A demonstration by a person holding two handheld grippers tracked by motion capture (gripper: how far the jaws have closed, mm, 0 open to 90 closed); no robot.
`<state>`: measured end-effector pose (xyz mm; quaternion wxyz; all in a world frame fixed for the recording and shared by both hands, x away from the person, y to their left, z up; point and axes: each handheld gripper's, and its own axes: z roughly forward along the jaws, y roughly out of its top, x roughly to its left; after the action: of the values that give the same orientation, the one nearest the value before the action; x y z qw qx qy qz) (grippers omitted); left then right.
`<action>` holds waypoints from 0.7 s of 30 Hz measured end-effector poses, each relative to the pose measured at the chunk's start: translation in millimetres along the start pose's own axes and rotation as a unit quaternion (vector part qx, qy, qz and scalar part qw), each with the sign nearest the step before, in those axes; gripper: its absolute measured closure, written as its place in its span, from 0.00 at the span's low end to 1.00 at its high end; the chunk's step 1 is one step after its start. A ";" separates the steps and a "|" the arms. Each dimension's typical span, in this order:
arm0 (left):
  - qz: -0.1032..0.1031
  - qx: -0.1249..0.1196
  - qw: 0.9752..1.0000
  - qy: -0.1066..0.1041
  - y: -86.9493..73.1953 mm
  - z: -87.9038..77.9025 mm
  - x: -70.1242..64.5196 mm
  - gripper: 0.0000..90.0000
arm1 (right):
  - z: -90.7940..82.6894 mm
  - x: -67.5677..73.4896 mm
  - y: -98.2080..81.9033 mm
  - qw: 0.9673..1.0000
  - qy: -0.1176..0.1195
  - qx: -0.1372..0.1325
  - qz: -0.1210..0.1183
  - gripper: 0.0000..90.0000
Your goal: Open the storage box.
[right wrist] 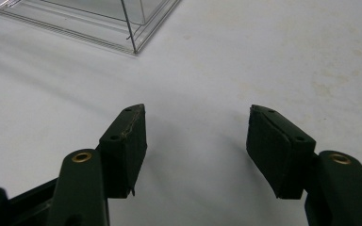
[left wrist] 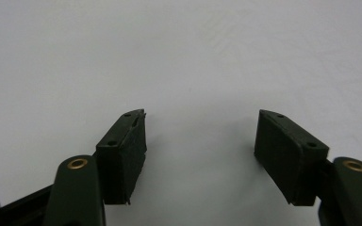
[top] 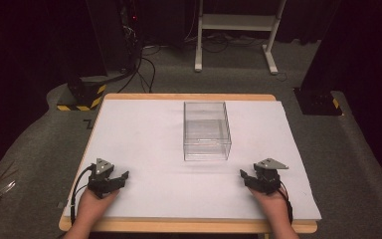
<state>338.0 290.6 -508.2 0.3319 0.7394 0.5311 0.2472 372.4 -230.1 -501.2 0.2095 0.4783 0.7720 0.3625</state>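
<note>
— Where do you stand right now?

— At the start, I'd say. My left gripper (top: pixel 121 178) sits low in the lower left of the high view, my right gripper (top: pixel 246 177) in the lower right, both resting near the front edge of the white table (top: pixel 144 129). Both have their jaws spread wide with nothing between them; in each gripper view I see only bare white surface in the gap.

— And the thing you're after?

— The clear box (top: pixel 206 130) stands upright in the middle of the frame, well apart from both grippers and a little nearer the right one. From my right gripper view, one corner of it (right wrist: pixel 99 21) shows in the upper left.

— What does the next move call for?

— I judge it's a reach forward and inward, probably with both hands. The walls are smooth and see-through, so I'd want the pads (right wrist: pixel 125 150) square on a wall or rim before closing.
</note>
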 end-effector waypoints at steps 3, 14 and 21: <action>0.000 0.000 1.000 -0.001 0.1 0.0 0.1 0.39 | -0.4 0.2 -0.2 1.000 0.000 -0.003 -0.001 0.43; 0.002 0.000 1.000 -0.004 0.3 0.2 1.5 0.38 | -7.7 2.4 -1.6 0.999 0.015 -0.034 -0.008 0.47; 0.002 -0.001 1.000 -0.005 0.1 0.2 1.1 0.37 | -14.7 10.6 0.7 0.998 0.021 -0.059 -0.029 0.50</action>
<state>338.6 291.5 -508.2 0.3344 0.7415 0.5277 0.2446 358.1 -225.8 -490.9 0.2313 0.4354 0.7669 0.4108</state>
